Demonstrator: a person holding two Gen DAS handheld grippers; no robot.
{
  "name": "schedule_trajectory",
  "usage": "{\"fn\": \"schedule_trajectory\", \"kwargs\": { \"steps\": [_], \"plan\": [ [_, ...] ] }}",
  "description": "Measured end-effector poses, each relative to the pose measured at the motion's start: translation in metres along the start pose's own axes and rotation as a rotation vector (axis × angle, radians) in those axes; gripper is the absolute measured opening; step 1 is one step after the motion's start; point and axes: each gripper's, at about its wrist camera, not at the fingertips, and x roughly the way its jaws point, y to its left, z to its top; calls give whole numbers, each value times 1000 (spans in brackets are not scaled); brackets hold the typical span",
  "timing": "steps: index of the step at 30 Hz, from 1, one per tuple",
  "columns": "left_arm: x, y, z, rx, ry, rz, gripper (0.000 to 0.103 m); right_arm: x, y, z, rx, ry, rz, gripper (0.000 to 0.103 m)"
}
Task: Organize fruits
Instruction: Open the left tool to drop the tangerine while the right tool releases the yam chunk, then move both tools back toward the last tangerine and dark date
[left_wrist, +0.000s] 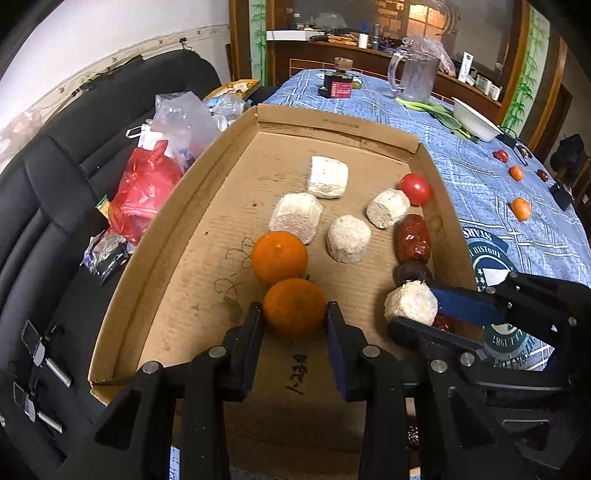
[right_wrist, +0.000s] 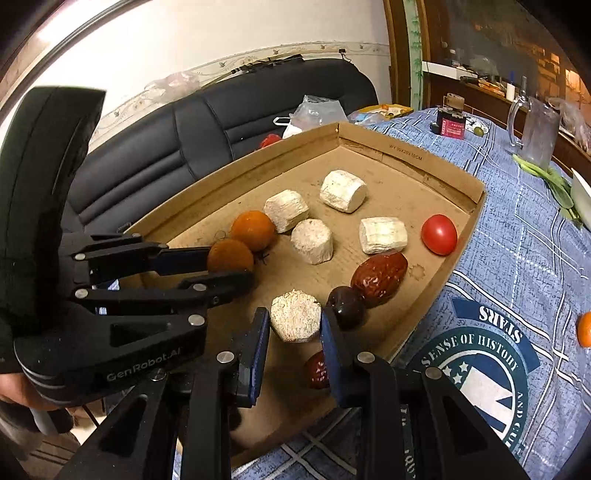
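A shallow cardboard tray (left_wrist: 192, 177) (right_wrist: 443, 266) holds several white yam chunks, two oranges, a red tomato (left_wrist: 416, 189) (right_wrist: 439, 235), red dates (left_wrist: 412, 238) (right_wrist: 379, 277) and a dark plum (right_wrist: 345, 307). My left gripper (left_wrist: 294, 313) (right_wrist: 231, 267) is shut on the near orange (left_wrist: 294, 308) (right_wrist: 229, 256), which rests against the second orange (left_wrist: 279, 257) (right_wrist: 253, 229). My right gripper (right_wrist: 293, 325) (left_wrist: 424, 308) is shut on a white yam chunk (right_wrist: 295, 315) (left_wrist: 410, 303) at the tray's near right, beside the plum.
The tray sits on a blue tablecloth (left_wrist: 480, 173). More oranges (left_wrist: 521, 208) and small red fruits (left_wrist: 501, 156) lie on the cloth at right, with a white bowl (left_wrist: 474, 120), glass jug (left_wrist: 415, 75) and dark jar (left_wrist: 338, 85). Black sofa with plastic bags (left_wrist: 147, 188) at left.
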Motion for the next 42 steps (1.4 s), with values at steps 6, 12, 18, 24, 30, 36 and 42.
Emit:
{"fn": "schedule_trajectory", "kwargs": {
  "steps": [6, 12, 18, 24, 30, 36, 42],
  "plan": [
    [0, 7, 0, -32, -2, 20, 58, 0, -2, 1, 18, -13, 8, 32],
    [-7, 5, 2, -16, -28, 23, 71, -8, -11, -1, 71, -21, 53, 40],
    [-21, -23, 8, 87, -87, -32, 72, -39, -18, -10, 30, -44, 62, 43],
    [-27, -70, 18, 220, -116, -122, 72, -83, -52, -24, 20, -72, -14, 53],
    [-20, -114, 28, 269, -101, -199, 72, -109, -104, -40, 108, -72, -120, 54],
    [-9, -155, 33, 324, -84, -219, 72, -120, -135, -58, 141, -42, -166, 54],
    [5, -182, 39, 345, -48, -225, 72, -126, -153, -67, 113, -12, -206, 53]
  ]
}}
